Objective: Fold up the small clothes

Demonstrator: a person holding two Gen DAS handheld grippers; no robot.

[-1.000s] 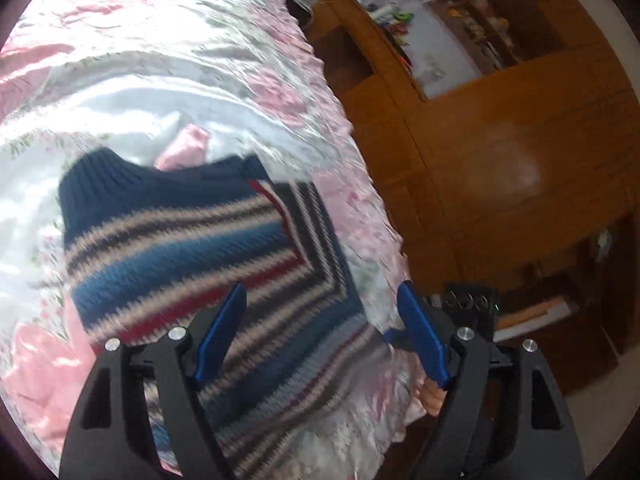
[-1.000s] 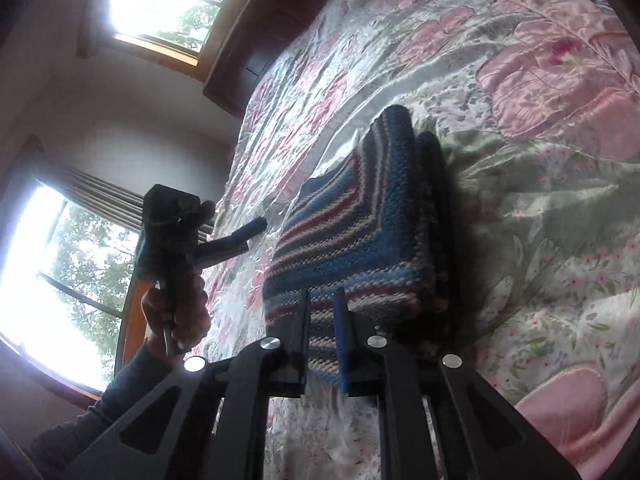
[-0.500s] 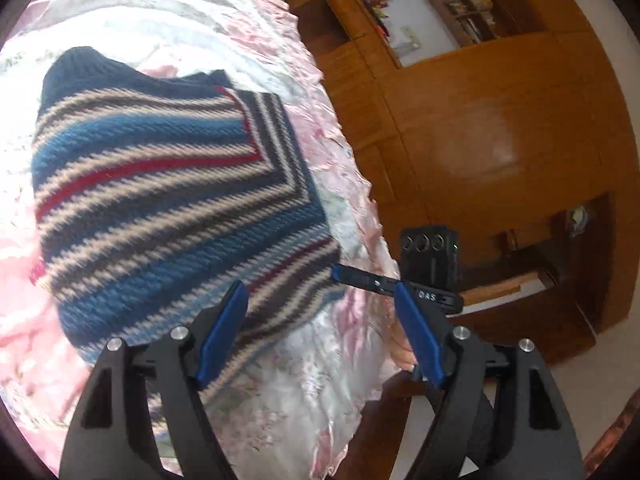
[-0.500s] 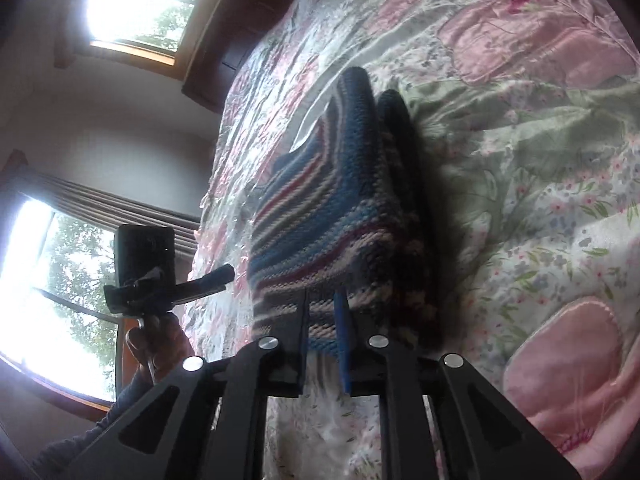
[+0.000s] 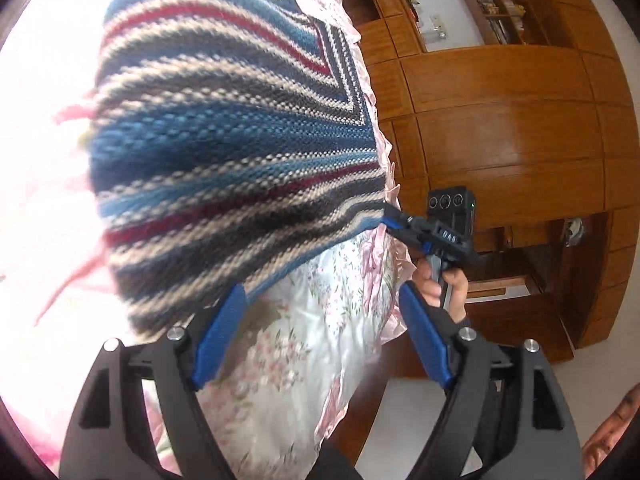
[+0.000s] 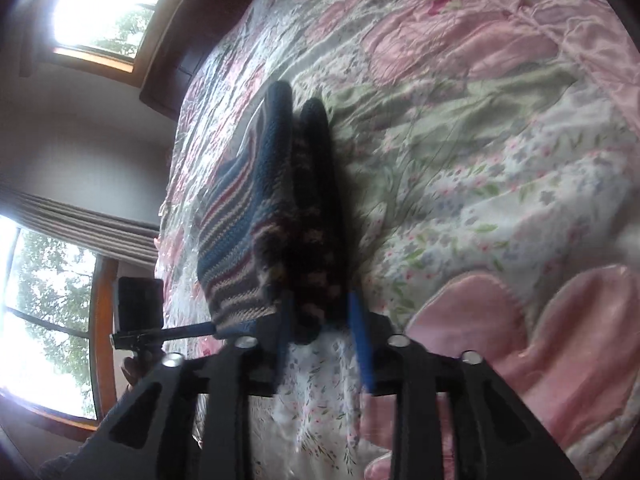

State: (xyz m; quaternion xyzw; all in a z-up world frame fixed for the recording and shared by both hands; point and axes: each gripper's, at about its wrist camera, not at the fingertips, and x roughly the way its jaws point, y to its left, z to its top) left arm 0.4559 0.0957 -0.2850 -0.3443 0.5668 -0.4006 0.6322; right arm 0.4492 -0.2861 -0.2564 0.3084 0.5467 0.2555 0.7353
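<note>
A folded knit sweater (image 5: 224, 152) with blue, red, cream and dark stripes lies on the floral satin bedspread (image 5: 304, 344). My left gripper (image 5: 320, 332) is open just short of the sweater's near edge, its left finger (image 5: 218, 336) touching that edge and nothing between the fingers. My right gripper (image 6: 320, 336) stands with its jaws apart around the thick folded edge of the sweater (image 6: 256, 216). The left wrist view shows the right gripper (image 5: 396, 226) at the sweater's right corner, held by a hand (image 5: 440, 284). The left gripper (image 6: 188, 330) also shows in the right wrist view.
The bed's frilled edge (image 5: 384, 168) runs beside wooden cabinets (image 5: 500, 128) and shelves (image 5: 492, 4). Bright windows (image 6: 100, 4) with curtains (image 6: 80, 224) lie beyond the bed. The pink and green quilt (image 6: 500, 160) stretches wide to the right of the sweater.
The left gripper has moved in close to the sweater, which now fills more of its view. The right gripper's jaws have widened from a tight pinch on the sweater's edge.
</note>
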